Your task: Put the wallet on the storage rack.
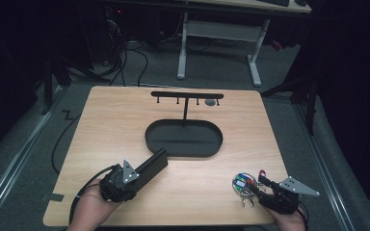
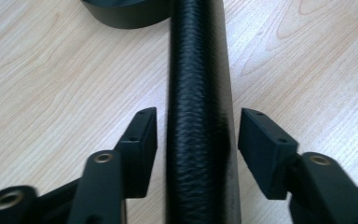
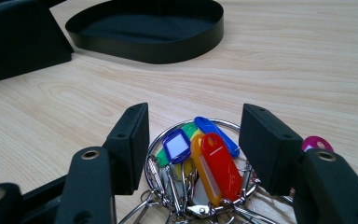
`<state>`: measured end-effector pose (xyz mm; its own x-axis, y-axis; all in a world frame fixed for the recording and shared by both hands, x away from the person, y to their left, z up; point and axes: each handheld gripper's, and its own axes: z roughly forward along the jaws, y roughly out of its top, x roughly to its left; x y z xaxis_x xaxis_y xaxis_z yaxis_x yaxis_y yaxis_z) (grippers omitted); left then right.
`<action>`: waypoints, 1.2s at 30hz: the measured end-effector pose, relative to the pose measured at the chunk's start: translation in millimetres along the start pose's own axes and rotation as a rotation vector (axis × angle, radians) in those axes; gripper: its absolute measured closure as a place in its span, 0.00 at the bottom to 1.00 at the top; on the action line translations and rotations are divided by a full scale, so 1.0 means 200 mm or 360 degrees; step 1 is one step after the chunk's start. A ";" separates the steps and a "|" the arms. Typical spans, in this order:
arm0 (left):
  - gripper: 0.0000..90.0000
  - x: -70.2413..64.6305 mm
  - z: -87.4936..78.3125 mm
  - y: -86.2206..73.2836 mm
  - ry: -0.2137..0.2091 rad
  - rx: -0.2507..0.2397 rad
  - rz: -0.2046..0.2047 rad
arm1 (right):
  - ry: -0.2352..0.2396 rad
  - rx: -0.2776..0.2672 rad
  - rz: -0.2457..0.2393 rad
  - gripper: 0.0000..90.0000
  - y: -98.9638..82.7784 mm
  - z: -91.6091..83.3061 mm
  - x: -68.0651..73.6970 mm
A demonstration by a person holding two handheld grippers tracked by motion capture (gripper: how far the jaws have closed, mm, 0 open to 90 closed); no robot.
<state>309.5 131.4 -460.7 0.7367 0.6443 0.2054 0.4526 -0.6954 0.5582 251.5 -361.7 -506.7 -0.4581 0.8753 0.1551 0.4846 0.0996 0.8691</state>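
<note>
A long black textured case (image 1: 155,162) lies on the wooden table (image 1: 115,120), its far end close to a black oval tray (image 1: 183,153). My left gripper (image 1: 142,172) straddles the case's near end. In the left gripper view the case (image 2: 198,70) runs up between the jaws of the left gripper (image 2: 198,116), and a thin strip of wood shows beside the left pad. A steel ring of coloured key tags (image 1: 242,184) lies near the front right corner. My right gripper (image 3: 193,116) stands open with a pad on each side of the key tags (image 3: 214,163).
A black T-shaped hook stand (image 1: 187,95) rises behind the tray, with a small grey thing (image 1: 211,102) by its right end. A pink tag (image 3: 316,142) lies just right of my right jaw. The case (image 3: 18,42) and the tray (image 3: 168,51) lie beyond the keys.
</note>
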 end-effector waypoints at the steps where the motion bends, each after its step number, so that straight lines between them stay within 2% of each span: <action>1: 0.54 0.01 -0.01 0.01 -0.0011 0.0005 -0.0003 | 0.0004 0.0006 -0.0001 0.48 0.00 0.01 0.00; 6: 0.61 0.04 -0.01 0.05 -0.0076 0.0034 0.0029 | 0.0007 0.0013 -0.0012 0.48 0.00 0.02 0.00; 8: 0.62 0.05 -0.01 0.07 -0.0073 0.0038 0.0033 | 0.0005 0.0012 -0.0010 0.48 0.00 0.02 0.00; 11: 0.62 0.05 0.01 0.09 -0.0116 0.0069 0.0030 | 0.0003 0.0014 -0.0004 0.48 0.00 0.02 0.00; 13: 0.65 0.05 0.02 0.10 -0.0158 0.0101 0.0011 | 0.0003 0.0021 -0.0011 0.48 0.00 0.02 0.00; 18: 0.77 0.05 0.03 0.12 -0.0174 0.0097 0.0026 | 0.0009 0.0025 -0.0004 0.48 0.00 0.03 0.00; 25: 0.81 0.00 0.03 0.13 -0.0127 0.0082 0.0129 | 0.0010 0.0019 0.0005 0.48 -0.01 0.02 -0.01; 27: 0.81 0.00 0.02 0.13 -0.0133 0.0056 0.0157 | 0.0010 0.0020 0.0005 0.48 -0.01 0.02 -0.01; 32: 0.81 0.01 -0.02 0.15 -0.0098 0.0013 0.0208 | 0.0008 0.0021 0.0003 0.48 -0.01 0.02 0.00; 36: 0.81 0.01 -0.05 0.17 -0.0062 0.0008 0.0268 | 0.0006 0.0027 0.0006 0.49 -0.01 0.03 0.00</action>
<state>321.0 112.4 -433.2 0.8213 0.5055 0.2644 0.3232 -0.7942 0.5146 254.8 -360.2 -510.5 -0.4592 0.8738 0.1599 0.4989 0.1048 0.8603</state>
